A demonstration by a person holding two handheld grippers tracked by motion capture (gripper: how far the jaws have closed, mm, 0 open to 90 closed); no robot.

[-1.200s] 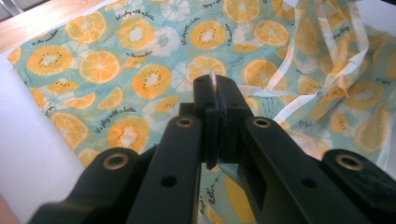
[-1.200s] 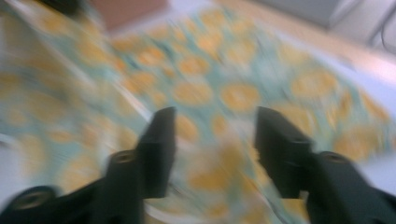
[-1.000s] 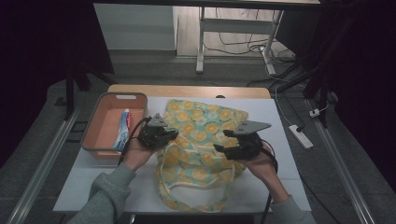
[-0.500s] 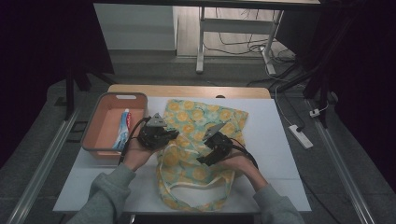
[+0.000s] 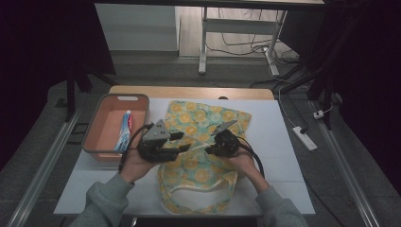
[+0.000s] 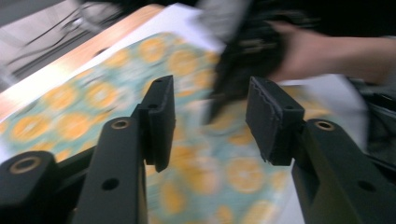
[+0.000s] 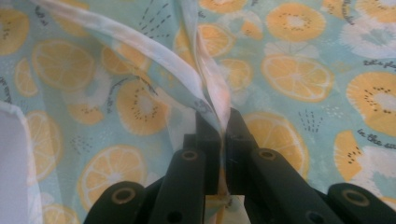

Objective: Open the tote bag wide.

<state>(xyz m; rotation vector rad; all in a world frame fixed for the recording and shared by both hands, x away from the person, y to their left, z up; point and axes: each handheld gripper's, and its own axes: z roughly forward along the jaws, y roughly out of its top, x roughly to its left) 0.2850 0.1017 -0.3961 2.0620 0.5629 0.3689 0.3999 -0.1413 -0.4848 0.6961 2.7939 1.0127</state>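
On the fruit-print bag [image 7: 289,70], right gripper [image 7: 219,122] pinches fabric — left gripper [image 6: 210,112] just opened, empty.

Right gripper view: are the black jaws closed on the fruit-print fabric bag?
Yes, the right gripper pinches a pale fold of the fruit-print fabric bag.

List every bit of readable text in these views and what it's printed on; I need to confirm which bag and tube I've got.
"in the" – small script on the fruit-print tote bag, right gripper view, lower right.
A second script line at that view's right edge, on the same bag: cut off, not readable.
Lettering on the toothpaste tube in the orange tray: too small to read.
Nothing readable in the left gripper view; the bag is blurred there.
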